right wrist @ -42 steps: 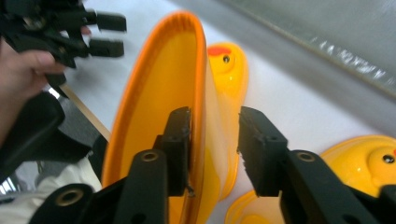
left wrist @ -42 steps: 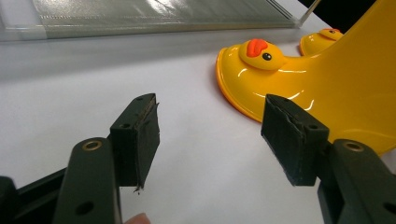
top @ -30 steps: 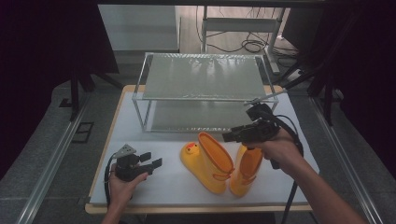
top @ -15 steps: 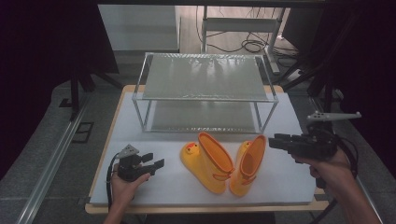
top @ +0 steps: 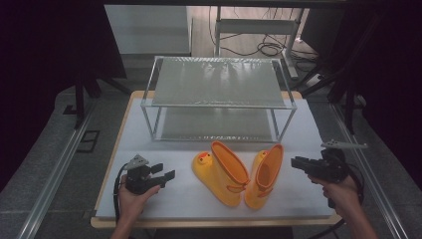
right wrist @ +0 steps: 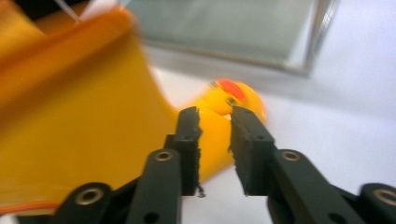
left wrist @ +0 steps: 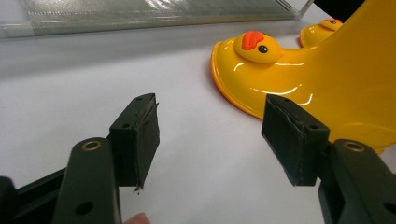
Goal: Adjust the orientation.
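Now nearly closed on nothing, right gripper (top: 297,163), jaws just narrowing, with right duck boot (top: 264,175) just beyond the fingertips; left gripper (top: 166,173) wide open and empty, left duck boot (top: 222,173) just past its right finger. Likely too narrow for the shaft: could knock the boot over.

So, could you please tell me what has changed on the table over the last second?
The right claw swung from above the right boot out to its right and came down; its jaws have just been closing, with nothing between them. The left claw, the left boot and the rack stayed put.
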`<state>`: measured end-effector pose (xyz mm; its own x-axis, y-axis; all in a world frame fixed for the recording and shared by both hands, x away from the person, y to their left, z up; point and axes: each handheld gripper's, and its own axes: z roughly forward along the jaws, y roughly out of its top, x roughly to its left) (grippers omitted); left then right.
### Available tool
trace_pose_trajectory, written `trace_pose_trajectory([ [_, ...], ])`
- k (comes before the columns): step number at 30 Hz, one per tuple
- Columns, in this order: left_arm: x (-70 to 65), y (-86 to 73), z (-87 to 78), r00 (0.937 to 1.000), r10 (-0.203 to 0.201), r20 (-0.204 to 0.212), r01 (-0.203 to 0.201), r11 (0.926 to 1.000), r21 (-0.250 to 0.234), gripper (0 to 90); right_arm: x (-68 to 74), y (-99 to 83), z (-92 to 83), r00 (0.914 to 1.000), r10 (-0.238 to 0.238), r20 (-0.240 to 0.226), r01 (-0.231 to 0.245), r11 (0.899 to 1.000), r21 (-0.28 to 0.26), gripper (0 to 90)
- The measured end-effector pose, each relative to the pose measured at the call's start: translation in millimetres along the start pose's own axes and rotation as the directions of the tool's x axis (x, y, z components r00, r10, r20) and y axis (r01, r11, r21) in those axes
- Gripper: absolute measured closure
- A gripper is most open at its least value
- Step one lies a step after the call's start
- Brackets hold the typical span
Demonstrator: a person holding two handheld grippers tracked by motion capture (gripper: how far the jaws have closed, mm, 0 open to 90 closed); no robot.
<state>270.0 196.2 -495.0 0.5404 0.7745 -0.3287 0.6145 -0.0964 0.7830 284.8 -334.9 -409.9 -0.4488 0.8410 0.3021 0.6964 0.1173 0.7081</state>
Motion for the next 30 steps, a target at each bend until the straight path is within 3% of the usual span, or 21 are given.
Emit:
trace_pose_trajectory([
  [2,-0.2,0.1,1.2,1.0000,-0.002,0.000,0.002,1.0000,0.001,36.5,-13.7,-16.2,24.1,0.9992,0.023,0.032,-0.025,0.998,0.056,81.8],
  [3,-0.2,0.1,1.2,1.0000,-0.002,0.000,0.002,1.0000,0.001,36.6,-13.7,-16.2,24.1,0.9992,0.023,0.032,-0.025,0.998,0.056,81.8],
  [4,-0.5,0.1,2.1,1.0000,0.001,0.000,-0.001,1.0000,0.006,36.6,-18.9,-23.9,40.8,0.9982,0.023,0.056,-0.028,0.995,0.093,84.2],
  [9,-0.5,0.0,2.9,1.0000,0.003,-0.002,-0.003,1.0000,0.009,36.5,-24.3,-28.9,64.9,0.9973,0.021,0.070,-0.030,0.990,0.140,85.7],
  [11,-0.1,-0.3,2.5,1.0000,0.005,-0.006,-0.005,0.9999,0.011,36.5,-26.0,-28.6,77.4,0.9952,0.019,0.096,-0.035,0.984,0.174,86.2],
  [17,-1.0,-0.9,4.0,0.9999,0.011,-0.004,-0.011,0.9998,0.019,36.6,-22.8,-29.8,89.4,0.9942,0.003,0.107,-0.025,0.979,0.201,89.6],
  [23,-1.7,-2.1,4.7,1.0000,0.006,0.000,-0.006,0.9998,0.018,36.6,-21.5,-26.4,94.7,0.9951,0.018,0.098,-0.037,0.981,0.192,89.8],
  [30,-1.7,-2.8,2.8,1.0000,0.006,-0.003,-0.006,0.9999,0.015,36.7,-10.4,-13.9,113.2,0.9960,-0.013,0.088,-0.005,0.980,0.198,89.9],
])
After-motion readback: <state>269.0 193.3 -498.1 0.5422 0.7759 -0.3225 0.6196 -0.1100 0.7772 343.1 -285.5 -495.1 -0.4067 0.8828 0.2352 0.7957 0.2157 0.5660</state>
